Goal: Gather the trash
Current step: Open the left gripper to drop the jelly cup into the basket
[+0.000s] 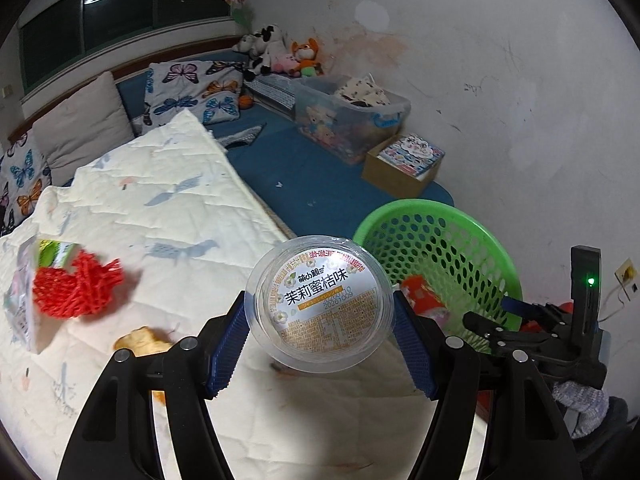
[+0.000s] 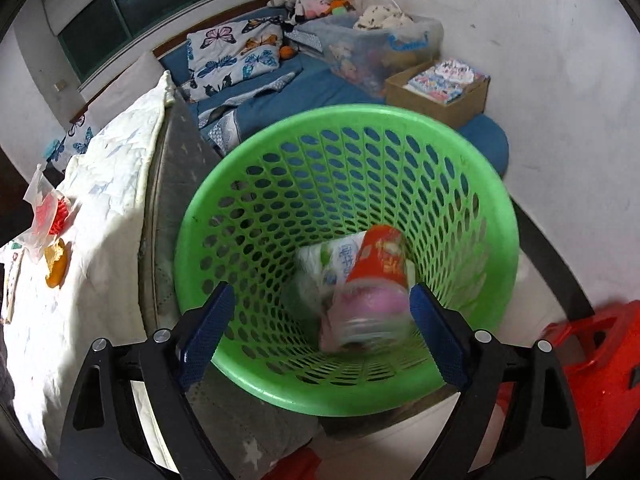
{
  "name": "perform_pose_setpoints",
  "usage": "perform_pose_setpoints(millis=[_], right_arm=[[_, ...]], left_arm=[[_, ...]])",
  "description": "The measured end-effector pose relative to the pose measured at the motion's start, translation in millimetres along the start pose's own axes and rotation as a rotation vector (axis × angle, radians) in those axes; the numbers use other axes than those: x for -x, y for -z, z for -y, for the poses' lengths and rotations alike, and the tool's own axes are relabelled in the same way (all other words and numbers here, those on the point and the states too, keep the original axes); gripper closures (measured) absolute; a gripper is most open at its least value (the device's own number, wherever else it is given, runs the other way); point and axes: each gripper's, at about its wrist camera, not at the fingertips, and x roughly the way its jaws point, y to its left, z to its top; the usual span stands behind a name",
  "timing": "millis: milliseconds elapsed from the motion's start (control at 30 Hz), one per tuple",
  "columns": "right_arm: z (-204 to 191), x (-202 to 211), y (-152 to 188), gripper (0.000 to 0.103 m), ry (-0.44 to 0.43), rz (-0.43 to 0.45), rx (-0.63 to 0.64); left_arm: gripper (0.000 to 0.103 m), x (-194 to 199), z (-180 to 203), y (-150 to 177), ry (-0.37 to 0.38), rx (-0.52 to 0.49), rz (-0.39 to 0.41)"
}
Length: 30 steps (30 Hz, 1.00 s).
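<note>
My left gripper (image 1: 320, 332) is shut on a clear plastic cup (image 1: 320, 304) with a printed foil lid, held above the white quilt (image 1: 160, 208) near the bed edge. The green mesh basket (image 1: 480, 232) stands to its right. My right gripper (image 2: 320, 328) is open and empty over the green basket (image 2: 460, 152). A red and pink bottle (image 2: 372, 288), blurred, lies inside the basket on a white wrapper (image 2: 332, 256). On the quilt lie a red net (image 1: 76, 284) with a clear packet (image 1: 24, 292) and an orange peel (image 1: 142, 342). The right gripper also shows in the left wrist view (image 1: 500, 320).
A blue mattress (image 1: 312, 160) holds butterfly pillows (image 1: 192, 88), soft toys (image 1: 280, 52), a clear storage bin (image 1: 352, 116) and a cardboard box (image 1: 404, 164). A white wall (image 1: 520, 80) stands behind the basket. A red plastic stool (image 2: 600, 368) stands right of the basket.
</note>
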Motion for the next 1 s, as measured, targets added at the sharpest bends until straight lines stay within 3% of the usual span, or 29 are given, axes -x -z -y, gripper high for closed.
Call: perform_pose_setpoints(millis=[733, 1000], right_arm=[[29.1, 45.6, 14.3, 0.015, 0.045, 0.065, -0.001], [32.7, 47.1, 15.7, 0.015, 0.040, 0.066, -0.010]], left_arm=[[0.036, -54.3, 74.2, -16.4, 0.091, -0.086, -0.088], [0.026, -62.5, 79.3, -13.1, 0.123, -0.068, -0.108]])
